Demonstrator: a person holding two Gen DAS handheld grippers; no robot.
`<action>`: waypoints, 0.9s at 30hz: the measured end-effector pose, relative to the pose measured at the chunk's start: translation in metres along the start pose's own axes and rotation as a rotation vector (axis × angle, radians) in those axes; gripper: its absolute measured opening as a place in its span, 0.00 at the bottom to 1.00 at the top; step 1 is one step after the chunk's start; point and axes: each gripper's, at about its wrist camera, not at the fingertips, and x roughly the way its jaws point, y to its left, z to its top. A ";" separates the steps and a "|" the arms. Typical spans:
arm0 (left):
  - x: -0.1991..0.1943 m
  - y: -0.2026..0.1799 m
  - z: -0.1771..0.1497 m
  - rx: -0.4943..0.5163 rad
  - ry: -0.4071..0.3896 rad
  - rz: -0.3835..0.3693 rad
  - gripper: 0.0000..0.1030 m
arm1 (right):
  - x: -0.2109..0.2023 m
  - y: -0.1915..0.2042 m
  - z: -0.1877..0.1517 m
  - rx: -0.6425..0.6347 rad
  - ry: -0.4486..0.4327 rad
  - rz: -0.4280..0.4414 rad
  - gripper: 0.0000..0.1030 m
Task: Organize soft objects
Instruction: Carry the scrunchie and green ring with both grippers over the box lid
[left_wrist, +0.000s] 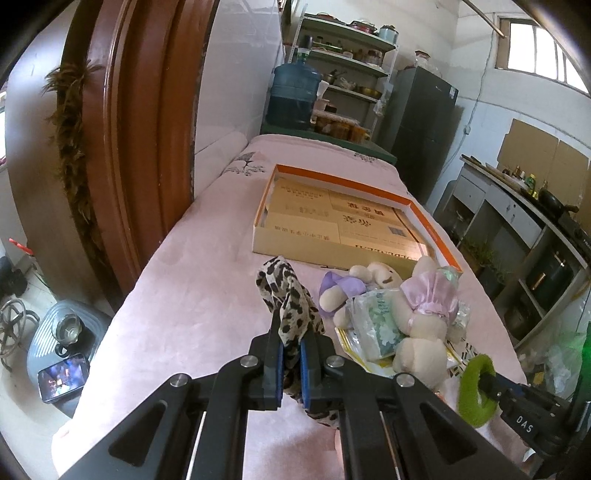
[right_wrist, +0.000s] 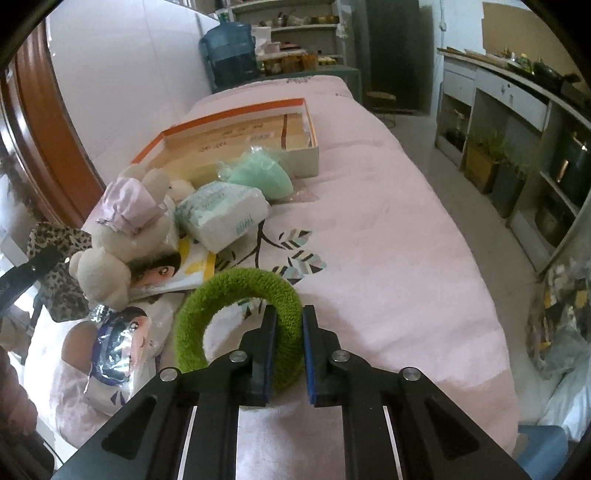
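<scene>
With the left gripper (left_wrist: 291, 354) clamped on the leopard-print scarf (left_wrist: 291, 295) and the right gripper (right_wrist: 288, 350) pinching the green fuzzy ring (right_wrist: 236, 314), lift both clear of the bed (right_wrist: 388, 229) before carrying them to the open box (left_wrist: 332, 218) beyond the toy pile.

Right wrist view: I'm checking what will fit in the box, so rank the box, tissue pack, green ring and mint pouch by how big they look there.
1. Box, clearly largest.
2. Green ring and tissue pack look about alike; the ring is nearer the camera, so no ranking.
3. Mint pouch, smallest, though it lies farther back.
</scene>
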 end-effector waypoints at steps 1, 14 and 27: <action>0.000 -0.001 0.000 0.004 -0.001 0.003 0.06 | -0.003 0.001 -0.001 -0.002 -0.004 0.000 0.12; -0.018 -0.018 0.019 0.065 -0.070 -0.005 0.06 | -0.027 0.006 0.030 -0.065 -0.108 0.021 0.12; -0.022 -0.043 0.082 0.154 -0.150 -0.048 0.06 | -0.047 0.015 0.093 -0.110 -0.216 0.077 0.12</action>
